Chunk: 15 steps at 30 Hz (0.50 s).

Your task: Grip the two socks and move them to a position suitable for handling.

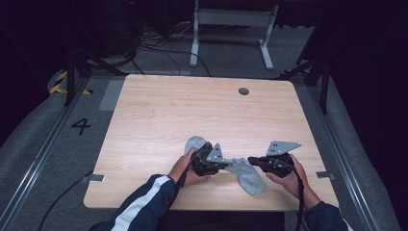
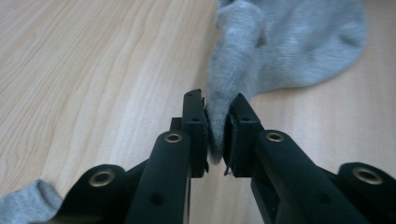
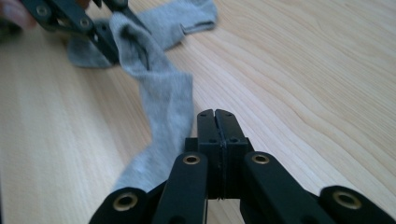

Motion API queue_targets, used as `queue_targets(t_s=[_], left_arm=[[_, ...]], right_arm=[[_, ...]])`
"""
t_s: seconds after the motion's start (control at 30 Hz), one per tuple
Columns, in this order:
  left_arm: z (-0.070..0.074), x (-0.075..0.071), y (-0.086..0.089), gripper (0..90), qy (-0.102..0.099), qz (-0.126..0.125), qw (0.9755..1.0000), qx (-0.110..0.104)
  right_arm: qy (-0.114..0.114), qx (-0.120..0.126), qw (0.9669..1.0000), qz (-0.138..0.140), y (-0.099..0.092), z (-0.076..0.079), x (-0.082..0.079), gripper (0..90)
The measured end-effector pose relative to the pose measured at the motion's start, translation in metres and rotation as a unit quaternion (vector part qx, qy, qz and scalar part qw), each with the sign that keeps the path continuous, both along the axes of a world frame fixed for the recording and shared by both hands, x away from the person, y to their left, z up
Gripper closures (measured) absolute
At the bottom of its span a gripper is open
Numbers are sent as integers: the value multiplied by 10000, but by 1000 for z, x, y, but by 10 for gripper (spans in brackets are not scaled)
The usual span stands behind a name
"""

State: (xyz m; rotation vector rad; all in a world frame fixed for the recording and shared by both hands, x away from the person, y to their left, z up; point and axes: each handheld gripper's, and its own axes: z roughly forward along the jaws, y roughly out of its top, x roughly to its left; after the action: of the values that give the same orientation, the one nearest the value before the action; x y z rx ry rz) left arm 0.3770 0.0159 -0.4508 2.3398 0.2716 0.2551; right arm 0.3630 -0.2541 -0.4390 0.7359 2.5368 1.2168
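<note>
A grey sock (image 1: 248,174) lies near the table's front edge between my two grippers. My left gripper (image 1: 225,165) is shut on one end of it; in the left gripper view the pads (image 2: 198,126) pinch a raised fold of the sock (image 2: 289,42). My right gripper (image 1: 251,160) hovers just right of the sock, jaws shut with nothing between them. In the right gripper view it (image 3: 215,114) sits beside the sock (image 3: 163,98), which runs up to the left gripper (image 3: 116,42). A second grey sock (image 1: 195,143) lies behind the left hand.
The wooden table (image 1: 192,106) has a small round grommet (image 1: 244,91) near its far edge. A metal frame leg (image 1: 194,43) and cables stand on the floor beyond it. Rails run along both sides of the table.
</note>
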Motion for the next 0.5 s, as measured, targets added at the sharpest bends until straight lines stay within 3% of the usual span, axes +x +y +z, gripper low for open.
queue_targets(t_s=[0.2,0.27,0.37,0.5], left_arm=[[-4,13,-5,770,23,245,9997,92],[-5,17,-8,758,-12,310,9995,70],[-8,21,-11,710,-60,382,9990,214],[-9,25,-13,654,-32,484,9985,238]], right_arm=[[-182,-374,9991,-107,-7,-3,-3,856],[-259,-330,9990,-121,-13,-1,-4,839],[-360,-333,9987,-147,-19,2,-8,816],[-402,-310,9986,118,-22,3,-17,806]])
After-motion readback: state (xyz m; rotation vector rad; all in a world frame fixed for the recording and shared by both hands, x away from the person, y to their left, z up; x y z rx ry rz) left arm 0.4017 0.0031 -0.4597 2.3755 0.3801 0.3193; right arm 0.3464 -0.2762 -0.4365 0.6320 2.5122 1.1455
